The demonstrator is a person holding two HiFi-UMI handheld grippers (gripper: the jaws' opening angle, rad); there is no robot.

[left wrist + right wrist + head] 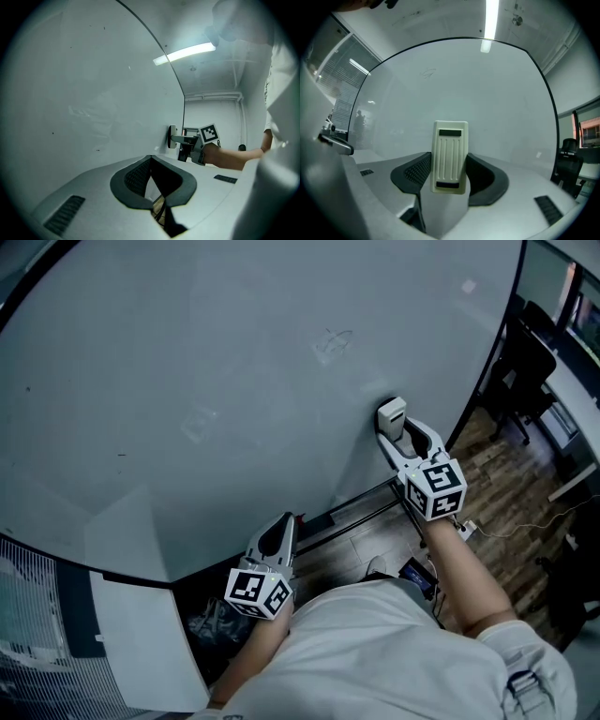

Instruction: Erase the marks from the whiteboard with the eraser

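Observation:
The whiteboard [216,381] fills most of the head view. It carries a faint scribble [333,341], which also shows in the right gripper view as a faint scribble [427,72], plus a few tiny dark specks [122,455]. My right gripper [398,427] is shut on the cream ribbed eraser [392,413], whose face rests against the board near its lower right edge. In the right gripper view the eraser [450,157] stands upright between the dark pads [415,176]. My left gripper [284,521] hangs below the board's lower edge, shut and empty, as the left gripper [152,187] view confirms.
The board's black rim [497,329] runs down the right side. Beyond it stand a black office chair [525,362] and a white desk edge [574,390] on wooden floor [511,512] with cables. A black stand bar [361,498] sits below the board. Window blinds [37,615] lie at lower left.

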